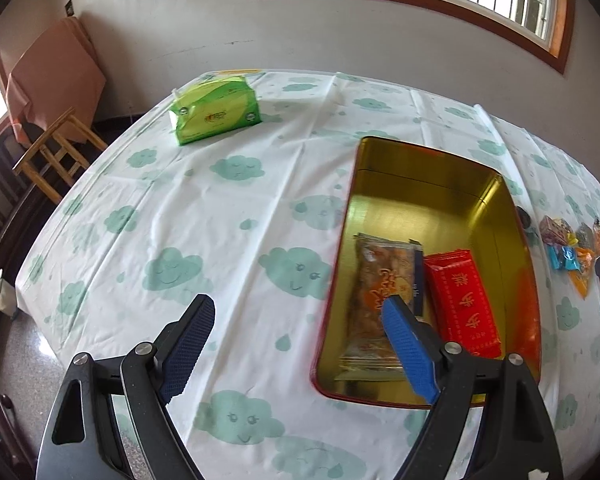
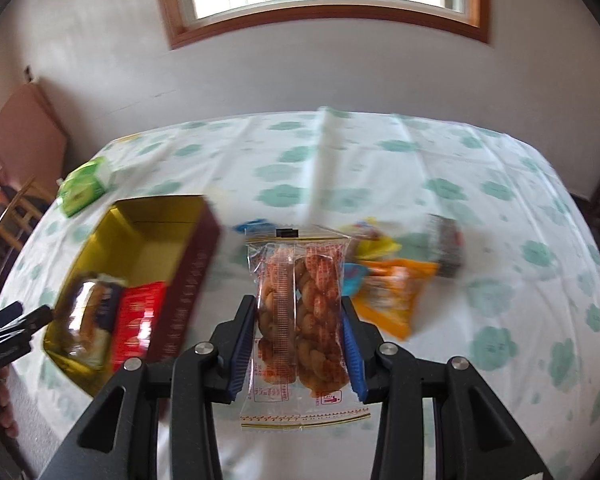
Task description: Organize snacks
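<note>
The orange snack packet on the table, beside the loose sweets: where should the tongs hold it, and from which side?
Probably across the narrow width of the orange snack packet, near its middle, coming down from above. It lies flat with its long sides exposed; the small sweets crowd its far end.

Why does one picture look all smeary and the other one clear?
Right wrist view: the gold-lined rectangular tin and loose wrapped snacks smear, yet the clear packet of fried twists held in the right gripper stays sharp. Left wrist view: mostly crisp, window glare, curved edges.
</note>
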